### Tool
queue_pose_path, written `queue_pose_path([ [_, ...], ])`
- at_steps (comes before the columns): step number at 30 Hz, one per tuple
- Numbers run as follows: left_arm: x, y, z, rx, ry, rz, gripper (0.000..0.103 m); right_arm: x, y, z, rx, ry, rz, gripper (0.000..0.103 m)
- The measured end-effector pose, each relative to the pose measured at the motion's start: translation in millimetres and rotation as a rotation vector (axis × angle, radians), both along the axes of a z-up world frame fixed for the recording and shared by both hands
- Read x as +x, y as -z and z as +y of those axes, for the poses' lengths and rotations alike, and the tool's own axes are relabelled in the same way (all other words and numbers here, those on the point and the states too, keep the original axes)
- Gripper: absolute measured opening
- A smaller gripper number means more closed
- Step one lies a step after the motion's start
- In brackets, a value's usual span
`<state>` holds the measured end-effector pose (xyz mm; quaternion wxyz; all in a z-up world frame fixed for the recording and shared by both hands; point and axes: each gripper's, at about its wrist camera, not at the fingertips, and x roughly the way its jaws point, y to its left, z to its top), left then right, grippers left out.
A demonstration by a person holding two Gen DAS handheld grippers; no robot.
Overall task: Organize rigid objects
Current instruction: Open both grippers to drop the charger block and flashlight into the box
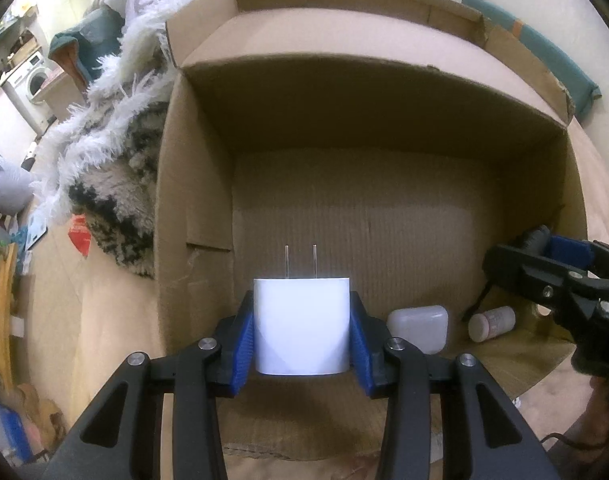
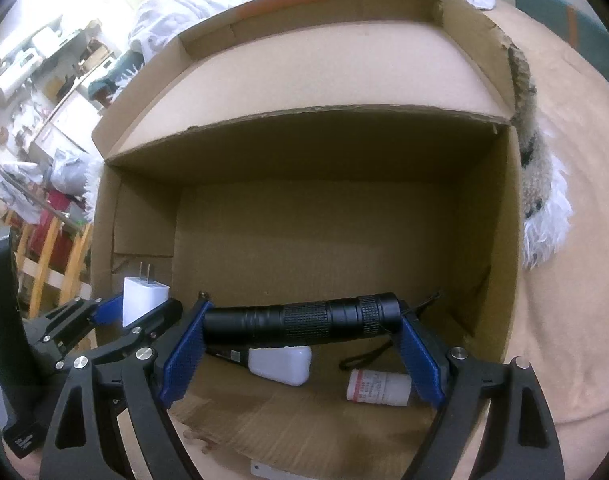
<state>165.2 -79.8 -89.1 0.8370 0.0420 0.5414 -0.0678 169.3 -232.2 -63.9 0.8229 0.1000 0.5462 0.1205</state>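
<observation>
Left gripper (image 1: pixel 302 340) pinches a white charger (image 1: pixel 302 326) between its blue pads, prongs pointing away from the camera. Right gripper (image 2: pixel 302 330) clamps a black torch (image 2: pixel 304 318) end to end, jaws spread wide, 1 pad on each end. Both loads hang just inside the near edge of an open cardboard box (image 1: pixel 384 208), above its floor.

Already on the box floor, near the front: a white case (image 1: pixel 418 326) and a small bottle (image 1: pixel 491 323) lying on its side. From the right wrist view, case and bottle sit directly under the torch.

Step in hand, as I judge it: set both items down in the box.
- Charger: the floor ahead and left of the case looks free. Lower until the body is close to the cardboard, then part the pads; keep the prongs off the wall.
- Torch: held only by its 2 ends, so a small loosening drops it. A round barrel will likely roll. Carry it further in, past case and bottle, and lay it parallel to the back wall before letting go.
- The torch's wrist strap (image 2: pixel 364 354) dangles near the bottle; watch for a snag.

Materials:
- Charger: smooth glossy plastic, rounded block, 2 thin metal prongs.
- Torch: matte black cylinder with knurled bands.
- Case: smooth, pale, rounded corners.
- Bottle: white cylinder, reddish label.
- Box: corrugated, ribbed floor, torn flap edges.
- Pads: blue, finely ridged.
</observation>
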Motion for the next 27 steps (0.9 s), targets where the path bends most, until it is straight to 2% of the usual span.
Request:
queue_pose_path([
  [12, -1, 9, -14, 0.040, 0.027, -0.002, 0.039, 1, 2, 2, -0.030, -0.003, 0.002, 0.093],
  [14, 0, 10, -14, 0.052, 0.026, 0.005, 0.049, 2, 2, 1, -0.025, 0.002, 0.001, 0.093],
  [17, -1, 7, -15, 0.057, 0.027, -0.002, 0.052, 1, -2, -4, 0.023, 0.020, -0.019, 0.095],
  [20, -1, 7, -19, 0.075, 0.037, 0.001, 0.061, 1, -7, -12, 0.089, 0.038, -0.039, 0.103],
  [27, -3, 3, -24, 0.077, 0.036, -0.004, 0.062, 1, -5, -15, 0.094, 0.051, -0.028, 0.103],
])
